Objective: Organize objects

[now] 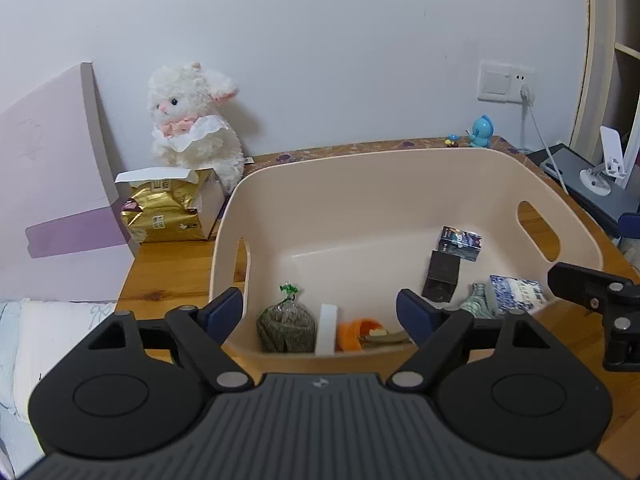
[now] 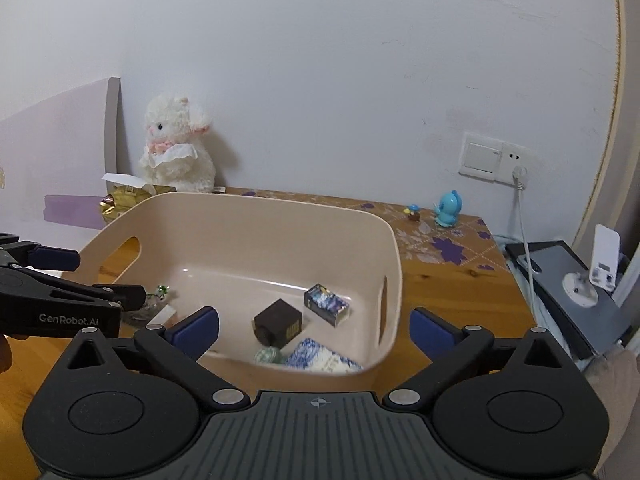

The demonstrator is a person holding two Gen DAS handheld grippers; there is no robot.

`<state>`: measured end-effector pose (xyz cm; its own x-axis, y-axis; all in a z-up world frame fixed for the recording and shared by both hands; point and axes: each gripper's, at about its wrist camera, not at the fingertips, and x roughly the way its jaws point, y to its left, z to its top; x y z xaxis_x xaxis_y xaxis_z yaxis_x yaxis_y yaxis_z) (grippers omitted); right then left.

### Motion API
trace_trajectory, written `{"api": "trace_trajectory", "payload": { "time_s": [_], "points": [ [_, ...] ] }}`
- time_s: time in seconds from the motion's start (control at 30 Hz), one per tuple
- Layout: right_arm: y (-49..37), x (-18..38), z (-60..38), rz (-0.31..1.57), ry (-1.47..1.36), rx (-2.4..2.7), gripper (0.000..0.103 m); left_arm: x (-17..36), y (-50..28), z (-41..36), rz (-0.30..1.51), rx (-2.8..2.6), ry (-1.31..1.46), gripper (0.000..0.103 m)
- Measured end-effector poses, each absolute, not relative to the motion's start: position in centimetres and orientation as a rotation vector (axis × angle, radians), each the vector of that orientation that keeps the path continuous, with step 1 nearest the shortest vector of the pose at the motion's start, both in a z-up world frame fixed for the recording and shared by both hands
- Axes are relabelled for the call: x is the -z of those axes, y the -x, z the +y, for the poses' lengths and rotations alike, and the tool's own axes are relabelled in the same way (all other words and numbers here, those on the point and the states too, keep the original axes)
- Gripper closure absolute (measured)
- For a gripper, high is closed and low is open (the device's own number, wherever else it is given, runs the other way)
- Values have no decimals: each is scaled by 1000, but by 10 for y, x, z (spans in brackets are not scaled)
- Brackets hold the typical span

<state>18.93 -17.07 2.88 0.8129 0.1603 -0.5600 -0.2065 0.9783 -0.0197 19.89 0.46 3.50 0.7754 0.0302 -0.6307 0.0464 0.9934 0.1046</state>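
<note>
Both tools, left (image 1: 320, 306) and right (image 2: 314, 326), are held apart, empty; the beige plastic bin (image 2: 280, 216) rim is best cleared squarely before reaching in.

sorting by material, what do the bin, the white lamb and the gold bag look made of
Bin: looks like molded plastic, smooth beige satin walls with cut-out handles. White lamb: plush fabric, fuzzy curly pile. Gold bag: probably metallic foil or film, shiny and creased.

One bin (image 1: 400, 184), seven items inside, two figurines (image 1: 480, 132).
</note>
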Motion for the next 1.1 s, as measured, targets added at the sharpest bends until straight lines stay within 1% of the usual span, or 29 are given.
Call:
{"api": "trace_trajectory", "payload": {
  "time_s": [0.2, 0.53, 1.1],
  "points": [
    [-161, -36, -171, 619, 90, -214, 0, -42, -173, 10, 700, -23, -76, 16],
    [-106, -48, -166, 608, 83, -232, 0, -58, -120, 14, 666, -15, -51, 16],
    [-30, -60, -180, 586, 74, -200, 0, -68, -28, 9, 632, -3, -91, 16]
  ]
}}
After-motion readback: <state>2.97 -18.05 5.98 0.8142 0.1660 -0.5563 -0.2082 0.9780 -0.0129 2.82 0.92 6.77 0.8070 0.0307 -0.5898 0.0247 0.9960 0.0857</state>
